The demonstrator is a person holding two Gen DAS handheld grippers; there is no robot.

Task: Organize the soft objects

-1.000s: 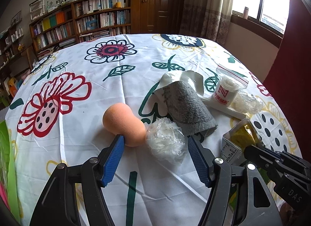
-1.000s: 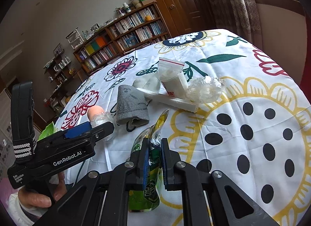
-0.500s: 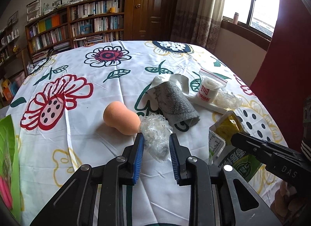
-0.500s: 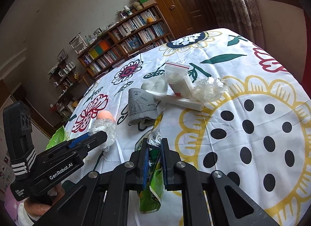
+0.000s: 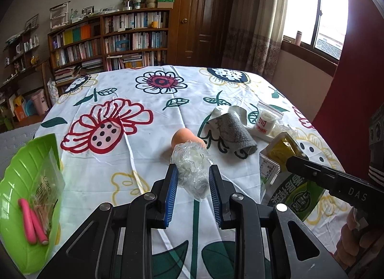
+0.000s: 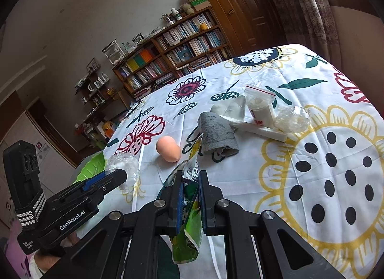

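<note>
Lifted since the earlier frame: left tool (image 5: pixel 193 178) has closed on the crinkled plastic ball (image 5: pixel 192 166), now clear of the desk (image 5: pixel 148 163), green leaf tray (image 5: pixel 26 183) at left. Right tool (image 6: pixel 189 197) pinches the green pouch (image 6: pixel 189 231), jaws narrow. Judgement: carry the ball over the tray rim, keep the squeeze light, release low; avoid the orange sponge (image 5: pixel 184 137).
</note>
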